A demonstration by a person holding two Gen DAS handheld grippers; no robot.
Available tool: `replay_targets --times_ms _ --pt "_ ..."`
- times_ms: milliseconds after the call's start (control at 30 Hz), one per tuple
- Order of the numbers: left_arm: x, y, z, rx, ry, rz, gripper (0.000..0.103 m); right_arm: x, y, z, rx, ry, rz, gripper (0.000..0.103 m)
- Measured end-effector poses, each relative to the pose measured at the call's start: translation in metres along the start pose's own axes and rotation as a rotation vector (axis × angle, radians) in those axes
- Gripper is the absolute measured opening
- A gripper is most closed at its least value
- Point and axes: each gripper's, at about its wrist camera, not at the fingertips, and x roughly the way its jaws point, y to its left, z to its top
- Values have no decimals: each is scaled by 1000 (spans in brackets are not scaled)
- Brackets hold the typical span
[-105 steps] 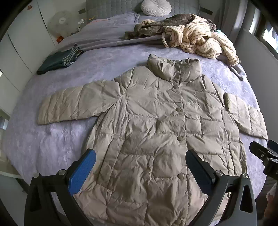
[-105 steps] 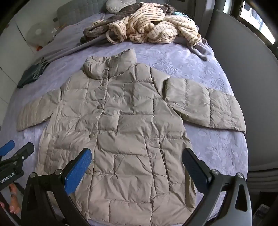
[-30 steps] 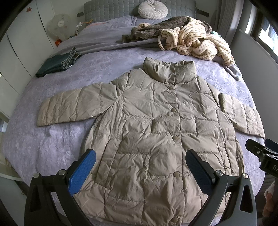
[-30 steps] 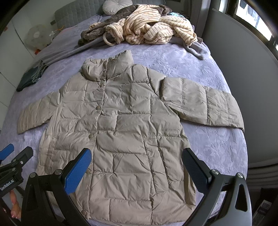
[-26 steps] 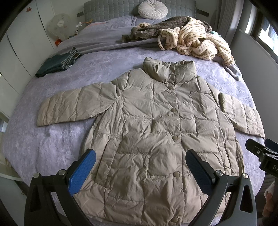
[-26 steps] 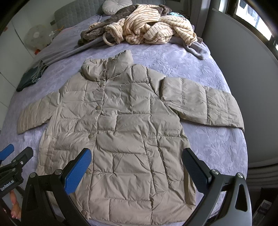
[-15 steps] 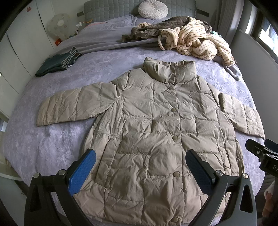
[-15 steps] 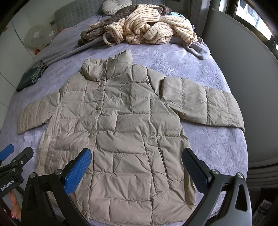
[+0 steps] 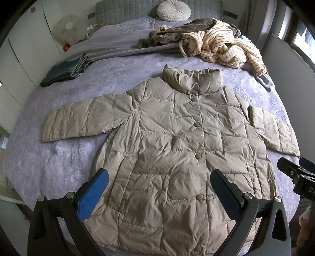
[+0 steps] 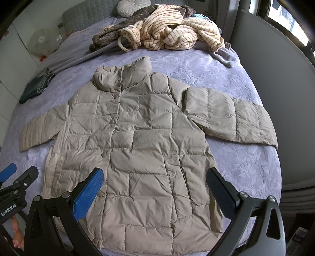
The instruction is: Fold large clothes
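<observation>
A beige quilted puffer coat (image 9: 177, 141) lies flat and buttoned on the lavender bed (image 9: 59, 157), collar toward the headboard, both sleeves spread out sideways. It also shows in the right wrist view (image 10: 145, 149). My left gripper (image 9: 159, 189) is open and empty, held above the coat's hem. My right gripper (image 10: 155, 187) is open and empty, also above the hem, to the right of the left one. The right gripper's tip shows at the right edge of the left wrist view (image 9: 295, 173), and the left gripper's tip at the left edge of the right wrist view (image 10: 17, 179).
A heap of striped cream and brown garments (image 9: 216, 47) lies near the headboard. Folded dark green clothes (image 9: 65, 70) sit at the bed's left edge. A round pillow (image 9: 174, 10) rests against the headboard. A fan (image 9: 67, 29) stands at the left; a grey wall panel (image 10: 285, 88) is at the right.
Since 3.5 s ago both grippers have pulled back slightly, so more of the coat's hem is in view. Over the last second nothing has visibly moved.
</observation>
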Motion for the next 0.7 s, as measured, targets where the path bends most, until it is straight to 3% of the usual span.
replay_targets --times_ms 700 --pt "0 0 0 -1 1 1 103 -1 0 0 2 2 2 103"
